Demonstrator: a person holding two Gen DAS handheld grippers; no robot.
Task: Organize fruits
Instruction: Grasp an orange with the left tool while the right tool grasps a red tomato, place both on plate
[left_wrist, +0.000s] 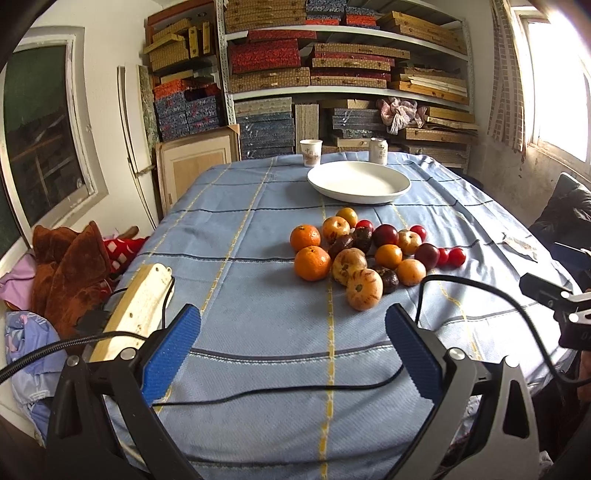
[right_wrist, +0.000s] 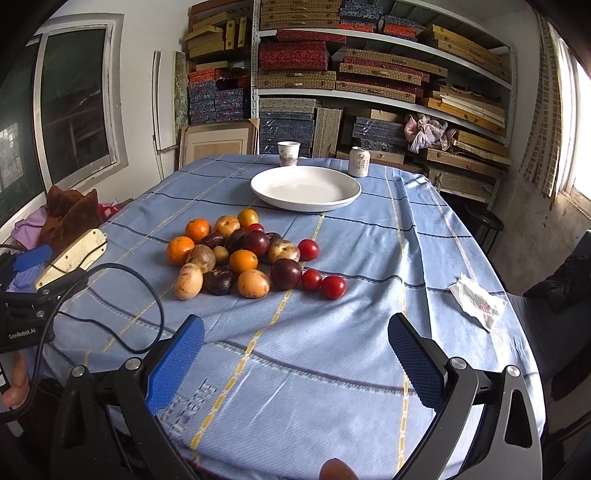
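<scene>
Blue-checked surface (left_wrist: 240, 236) before stacked shelves. The fruit pile (left_wrist: 365, 251) lies mid-surface, just short of the empty white plate (left_wrist: 359, 182). My left hand-held gripper (left_wrist: 293, 354) and right hand-held gripper (right_wrist: 295, 358) hang wide open, holding nothing. Judged step: first approach; next, close on one fruit. Only the right view shows the crumpled tissue (right_wrist: 477, 301).
</scene>
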